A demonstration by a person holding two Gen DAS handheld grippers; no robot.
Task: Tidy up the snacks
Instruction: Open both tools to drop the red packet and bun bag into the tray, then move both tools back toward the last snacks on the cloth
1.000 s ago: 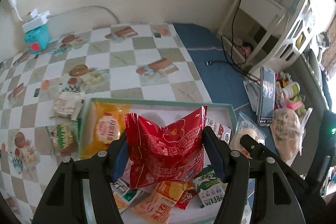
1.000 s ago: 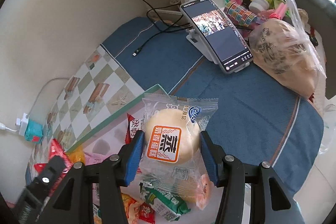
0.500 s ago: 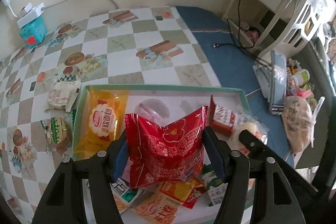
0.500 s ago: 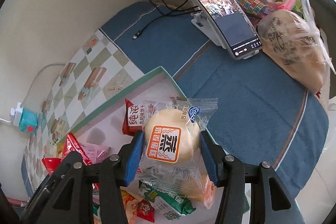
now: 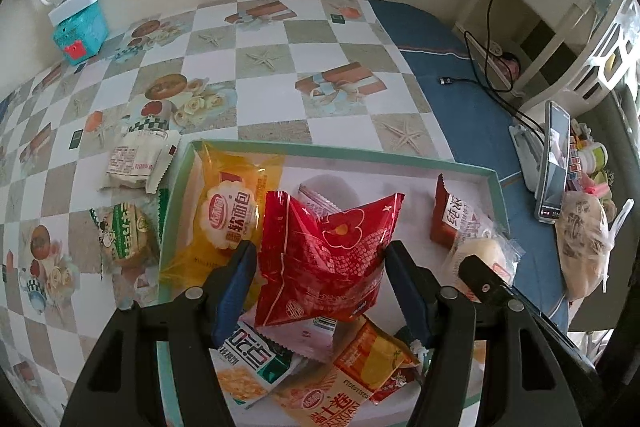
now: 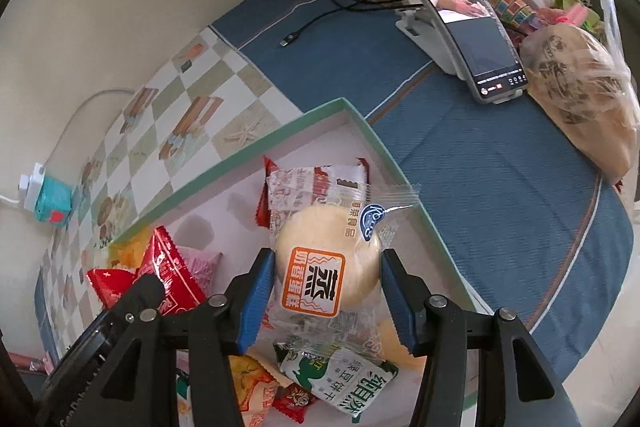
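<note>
My left gripper (image 5: 318, 267) is shut on a red snack bag (image 5: 324, 259) and holds it over the green-rimmed white tray (image 5: 340, 151). My right gripper (image 6: 328, 279) is shut on a clear-wrapped round bun with an orange label (image 6: 324, 271), held over the tray's right part (image 6: 256, 151). The tray holds a yellow bread pack (image 5: 224, 211), a red-and-white packet (image 5: 456, 215) and several more snack packs at the front. The red bag also shows in the right wrist view (image 6: 160, 275).
Two wrapped snacks (image 5: 136, 159) (image 5: 124, 231) lie on the checkered cloth left of the tray. A teal box with a power strip (image 5: 78, 27) is at the back left. A phone on a stand (image 6: 464, 23), a cable (image 6: 320, 15) and a plastic bag (image 6: 580, 99) are on the blue cloth to the right.
Both grippers have moved forward and down over the tray, each still holding its snack. The tray now fills more of both views.
</note>
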